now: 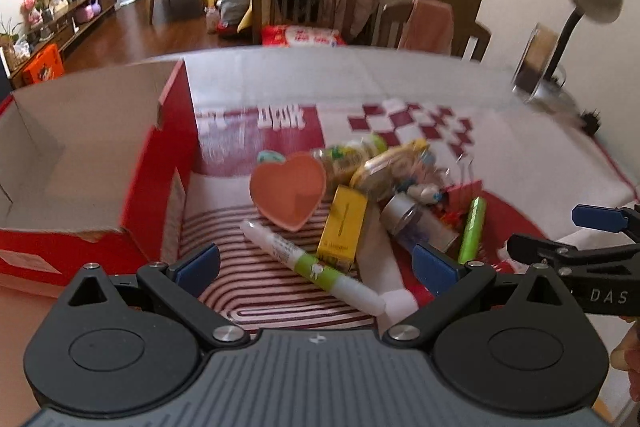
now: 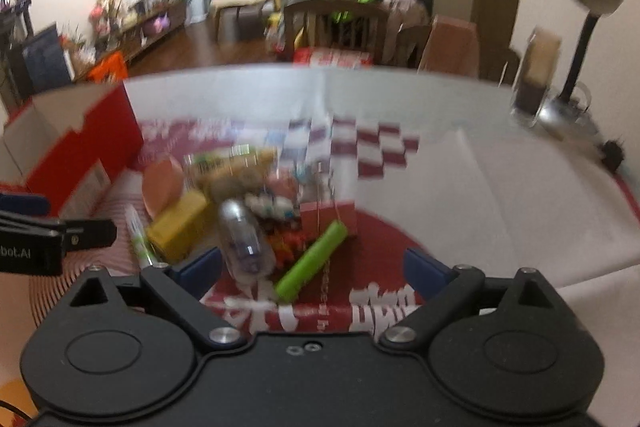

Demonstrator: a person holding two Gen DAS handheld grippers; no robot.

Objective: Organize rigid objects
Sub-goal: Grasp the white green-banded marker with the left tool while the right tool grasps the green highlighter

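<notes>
toys and pens sit in a pile (image 1: 360,203) right of the red box (image 1: 160,187). nothing seems put away yet. left gripper (image 1: 316,261) and right gripper (image 2: 314,267) are both wide open, holding nothing.

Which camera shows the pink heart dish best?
The left wrist view: the heart dish shows sharp and whole, leaning on the pile. In the right wrist view it is blurred, seen from its side.

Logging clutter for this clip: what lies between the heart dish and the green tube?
In the left wrist view, a yellow box and a silver cylinder lie between the heart dish and the green tube.
</notes>
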